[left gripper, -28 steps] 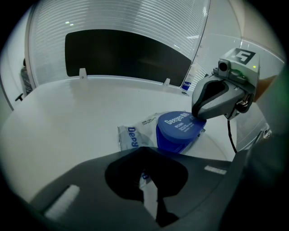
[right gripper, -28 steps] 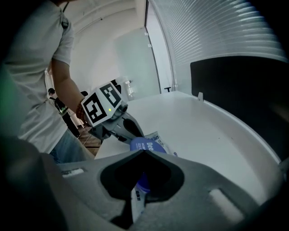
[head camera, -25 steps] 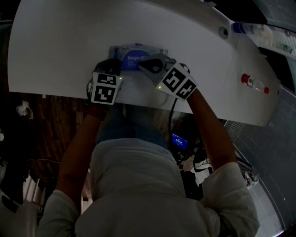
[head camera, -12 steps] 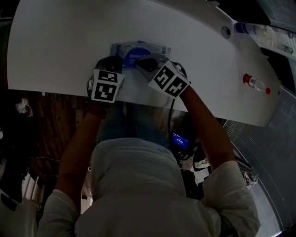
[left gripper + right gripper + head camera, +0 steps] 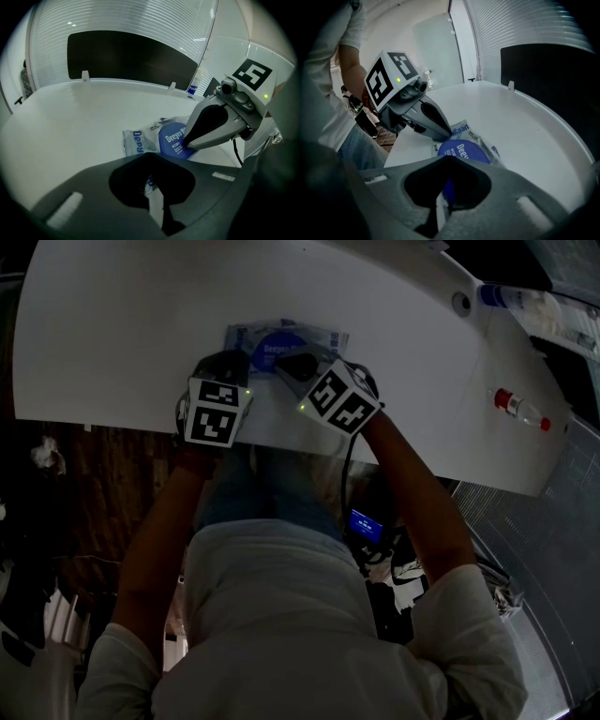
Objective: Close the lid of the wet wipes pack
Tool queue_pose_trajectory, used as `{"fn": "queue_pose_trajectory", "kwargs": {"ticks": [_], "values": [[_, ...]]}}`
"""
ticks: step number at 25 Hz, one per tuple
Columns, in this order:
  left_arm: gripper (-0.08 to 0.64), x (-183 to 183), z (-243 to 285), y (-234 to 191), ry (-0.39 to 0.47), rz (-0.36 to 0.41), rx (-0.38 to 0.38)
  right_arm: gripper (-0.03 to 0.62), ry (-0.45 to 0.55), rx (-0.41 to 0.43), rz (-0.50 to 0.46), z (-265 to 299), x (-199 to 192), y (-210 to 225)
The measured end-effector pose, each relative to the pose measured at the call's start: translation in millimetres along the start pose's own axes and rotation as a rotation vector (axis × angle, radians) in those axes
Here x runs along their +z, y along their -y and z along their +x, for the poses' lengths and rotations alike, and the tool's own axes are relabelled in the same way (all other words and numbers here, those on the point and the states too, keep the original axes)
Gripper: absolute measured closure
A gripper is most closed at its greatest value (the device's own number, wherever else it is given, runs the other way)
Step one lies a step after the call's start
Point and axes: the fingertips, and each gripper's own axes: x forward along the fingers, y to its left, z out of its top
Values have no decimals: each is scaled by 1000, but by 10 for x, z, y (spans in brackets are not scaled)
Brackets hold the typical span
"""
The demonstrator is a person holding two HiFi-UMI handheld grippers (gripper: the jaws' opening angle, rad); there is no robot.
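Observation:
The wet wipes pack [image 5: 281,339] lies flat near the front edge of the white table [image 5: 131,324]. Its round blue lid [image 5: 171,139] lies flat on the pack's top. My right gripper [image 5: 287,367] is shut, and its tip presses down on the lid [image 5: 464,151]. In the left gripper view the right gripper [image 5: 188,140] touches the lid's near side. My left gripper [image 5: 229,362] is shut and rests on the pack's left end. In the right gripper view the left gripper [image 5: 440,136] sits on that end of the pack [image 5: 461,129].
A small bottle with a red cap [image 5: 516,409] lies at the table's right side. Another bottle with a blue cap [image 5: 489,296] is at the far right. A round cable hole [image 5: 459,304] is in the table top. The table's front edge runs just below both grippers.
My right gripper has shifted a little left and further over the pack's lid. The left gripper has stayed on the pack's end.

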Motion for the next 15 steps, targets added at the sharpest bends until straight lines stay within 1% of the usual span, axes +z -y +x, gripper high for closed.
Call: {"fn": "queue_pose_trajectory", "kwargs": {"ticks": [3,6,12,15], "values": [[558,18,-17,-3,1,-13,-5,591,8,-11,3,-19,31,2],[558,54,-51,4,3,-36,-17,591,45,-41,31,-101,83,1],[558,268,-270,38,46,3,-21,591,177,-147,146,-455,310,86],[557,426,-464,177,97,2,-65,591,273,-214,240,-739,427,131]]}}
